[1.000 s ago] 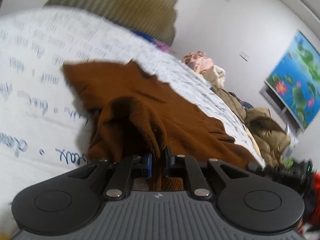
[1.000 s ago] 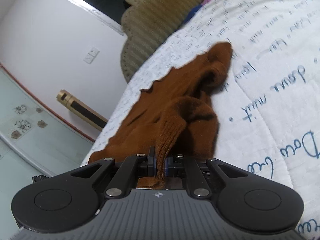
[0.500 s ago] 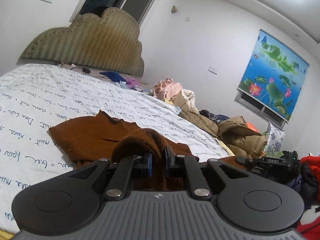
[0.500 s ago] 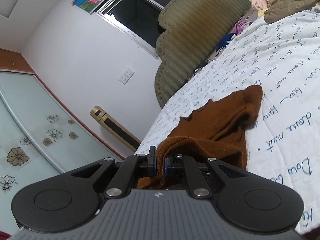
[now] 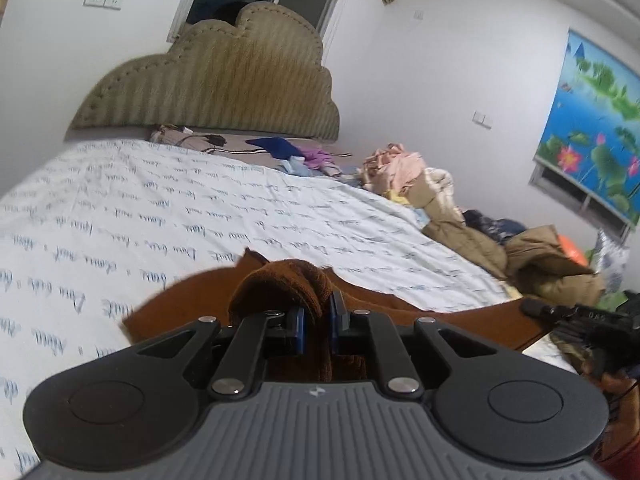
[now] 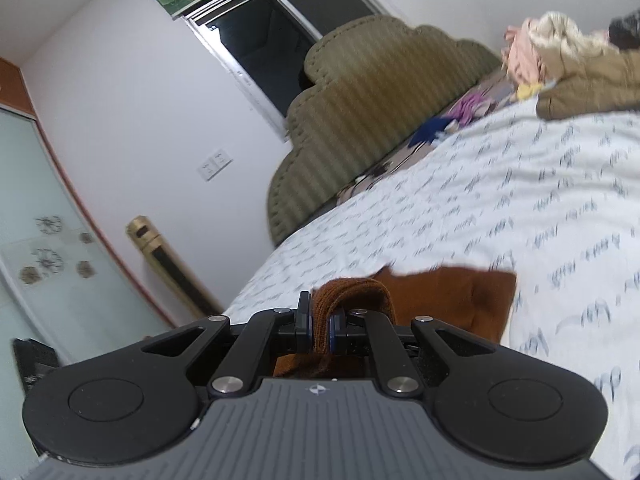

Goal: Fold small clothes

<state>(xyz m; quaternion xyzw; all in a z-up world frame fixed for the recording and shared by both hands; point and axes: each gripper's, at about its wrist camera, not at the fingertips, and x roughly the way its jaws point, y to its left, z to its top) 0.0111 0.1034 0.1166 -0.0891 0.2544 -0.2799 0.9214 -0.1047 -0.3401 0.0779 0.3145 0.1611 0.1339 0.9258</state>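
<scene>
A brown knit garment lies on the white bedspread with blue script. My left gripper is shut on a bunched fold of it, which bulges over the fingers. In the right wrist view the same brown garment lies flat beyond my right gripper, which is shut on another ribbed fold of it. Both grippers hold the cloth low, close to the bed. The part of the garment under the grippers is hidden.
An olive padded headboard stands at the bed's far end. A pile of clothes and tan jackets lies along the bed's right side, also in the right wrist view. A gold column heater stands by the wall.
Both grippers have tilted up from looking down at the bed to looking level across it, still shut on the brown garment. The garment now lies flatter and more spread out.
</scene>
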